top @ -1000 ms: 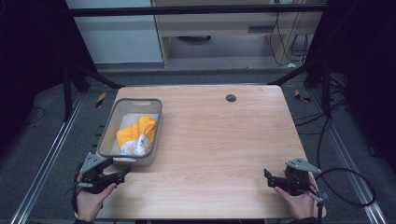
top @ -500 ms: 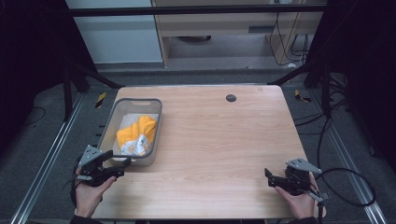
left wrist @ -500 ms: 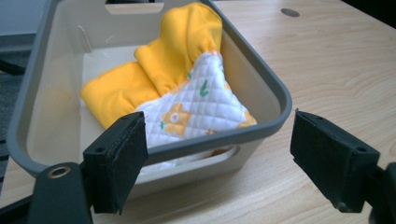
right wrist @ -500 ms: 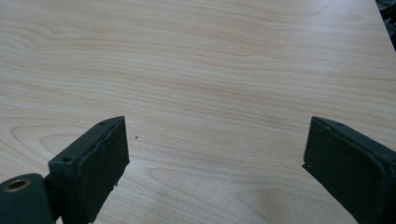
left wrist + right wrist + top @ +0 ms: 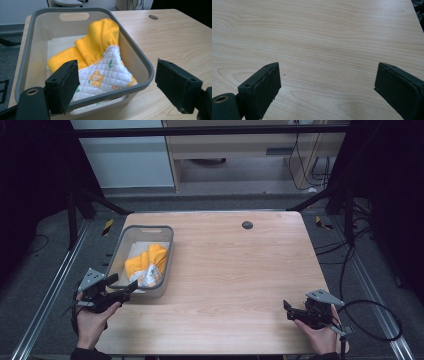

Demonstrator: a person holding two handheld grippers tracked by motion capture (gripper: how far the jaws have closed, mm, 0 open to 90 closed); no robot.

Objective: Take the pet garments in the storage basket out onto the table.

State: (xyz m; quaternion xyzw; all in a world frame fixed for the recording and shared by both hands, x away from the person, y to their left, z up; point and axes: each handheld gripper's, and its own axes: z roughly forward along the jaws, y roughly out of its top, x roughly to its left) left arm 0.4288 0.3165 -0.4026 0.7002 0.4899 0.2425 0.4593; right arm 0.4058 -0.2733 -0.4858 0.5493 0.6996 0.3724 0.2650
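Beside both released claws, quilted floral cloth (image 5: 105, 75) fills a grey plastic bin (image 5: 140, 60).

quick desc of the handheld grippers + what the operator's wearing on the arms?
Both are black two-jaw units: the left gripper and right gripper each carry a grey three-cornered plate on top. The jaw pads are flat, black rectangular blocks with a textured face. A black cable loops from the right one. Dark sleeves show at the wrists.
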